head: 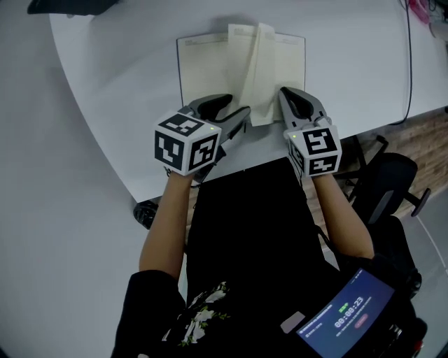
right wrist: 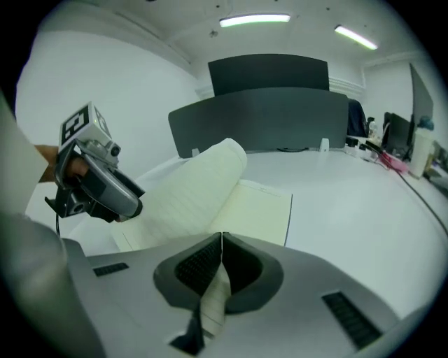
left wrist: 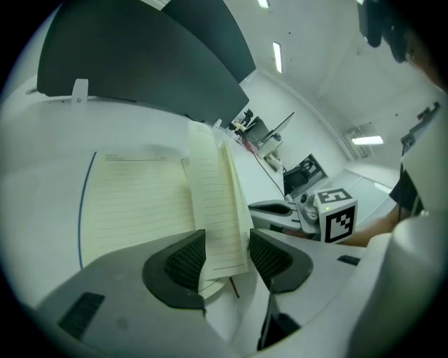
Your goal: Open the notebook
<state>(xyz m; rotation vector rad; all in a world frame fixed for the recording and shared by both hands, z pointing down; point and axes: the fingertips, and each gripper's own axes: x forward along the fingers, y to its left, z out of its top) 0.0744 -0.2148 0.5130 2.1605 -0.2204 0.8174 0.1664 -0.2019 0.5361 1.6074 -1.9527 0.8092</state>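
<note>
Right gripper view: right gripper [right wrist: 222, 241] jaws clamped together on the lifted pages [right wrist: 203, 185]. Left gripper [left wrist: 227, 241] jaws spread, pages standing loose between them. Notebook [head: 203, 66] lies open on white table [head: 98, 91].

A white bench [head: 126, 70] with a rounded edge is seen over a pale grey floor [head: 42, 224], which gives way to wood-patterned boards [head: 428, 133] on the right. A black chair [head: 392, 178] is parked there, and a black cable [head: 409, 63] is draped across the bench. Dark partition screens [right wrist: 269, 105] are set along its far side. White walls [right wrist: 112, 77] are lit by ceiling light strips [right wrist: 255, 19].
</note>
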